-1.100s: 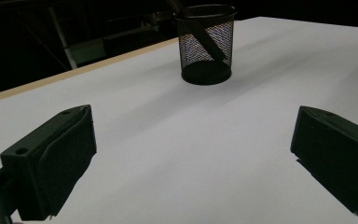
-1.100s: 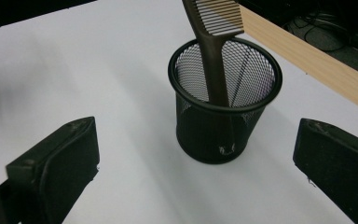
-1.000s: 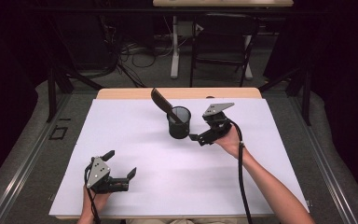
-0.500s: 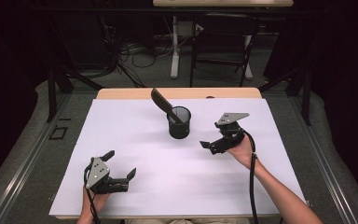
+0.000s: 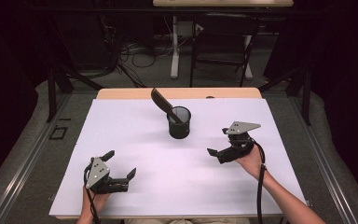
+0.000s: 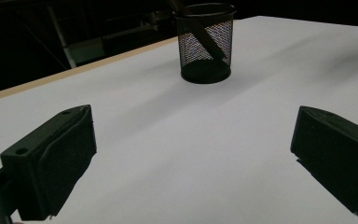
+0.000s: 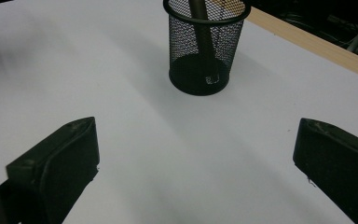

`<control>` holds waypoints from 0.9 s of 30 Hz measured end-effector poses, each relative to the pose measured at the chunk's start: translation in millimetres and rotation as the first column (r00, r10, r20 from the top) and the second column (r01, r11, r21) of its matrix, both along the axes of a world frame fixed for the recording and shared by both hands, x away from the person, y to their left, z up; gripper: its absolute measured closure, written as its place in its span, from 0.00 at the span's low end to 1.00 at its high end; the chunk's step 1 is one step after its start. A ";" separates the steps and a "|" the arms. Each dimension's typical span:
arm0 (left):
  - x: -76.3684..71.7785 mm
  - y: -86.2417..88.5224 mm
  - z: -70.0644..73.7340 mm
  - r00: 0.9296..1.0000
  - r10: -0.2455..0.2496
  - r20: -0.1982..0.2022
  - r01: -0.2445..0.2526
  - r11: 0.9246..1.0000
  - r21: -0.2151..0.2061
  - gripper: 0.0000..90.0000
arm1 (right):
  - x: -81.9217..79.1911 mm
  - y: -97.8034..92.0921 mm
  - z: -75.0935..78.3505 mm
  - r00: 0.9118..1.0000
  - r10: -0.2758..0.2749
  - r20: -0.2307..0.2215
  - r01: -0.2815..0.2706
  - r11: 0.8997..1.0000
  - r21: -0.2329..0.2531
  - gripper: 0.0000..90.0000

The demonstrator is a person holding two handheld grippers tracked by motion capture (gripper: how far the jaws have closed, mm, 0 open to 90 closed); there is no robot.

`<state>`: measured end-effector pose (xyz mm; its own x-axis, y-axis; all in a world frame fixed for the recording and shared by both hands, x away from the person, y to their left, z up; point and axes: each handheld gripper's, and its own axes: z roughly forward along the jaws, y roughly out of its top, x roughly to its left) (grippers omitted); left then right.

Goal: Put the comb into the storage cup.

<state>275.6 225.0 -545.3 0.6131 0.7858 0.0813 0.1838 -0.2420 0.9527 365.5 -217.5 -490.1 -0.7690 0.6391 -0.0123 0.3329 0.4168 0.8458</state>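
Right tongs (image 5: 220, 145): jaws wide, holding nothing, just above the white surface (image 5: 135, 140). Left tongs (image 5: 120, 164): jaws wide, empty. The mesh cup (image 5: 179, 122) stands upright ahead of both tongs, nearer the right pair, with a dark spatula (image 5: 162, 101) leaning inside.

A chair (image 5: 223, 42) and tangled cables (image 5: 135, 53) stand behind the table (image 5: 121, 93).

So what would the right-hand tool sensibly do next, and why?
Probably just settle onto the table. The right tool is open, holds nothing, and sits apart from the mesh cup, where the dark flat tool already leans inside. Nothing looks left to grasp.
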 end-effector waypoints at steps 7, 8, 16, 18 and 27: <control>0.0 0.3 0.0 1.000 0.001 0.000 -0.001 1.000 -0.002 0.00 | -15.9 -11.1 -9.8 1.000 -0.022 0.020 0.021 1.000 0.007 0.00; 0.1 0.3 0.0 1.000 0.002 0.000 -0.002 1.000 -0.003 0.00 | -19.0 -13.0 -11.8 0.999 -0.026 0.026 0.026 1.000 0.000 0.00; -0.2 0.4 0.1 1.000 0.001 0.000 -0.001 1.000 -0.002 0.00 | -35.9 -26.4 -22.3 0.997 -0.059 0.051 0.059 0.998 0.012 0.00; -0.3 0.7 0.2 1.000 0.002 0.002 -0.002 1.000 -0.002 0.00 | -39.9 -28.9 -25.0 0.997 -0.063 0.051 0.062 0.998 0.012 0.00; -0.2 0.3 0.0 1.000 0.001 0.000 -0.001 1.000 -0.001 0.00 | -58.6 -42.5 -30.7 0.989 -0.105 0.102 0.101 0.994 0.046 0.00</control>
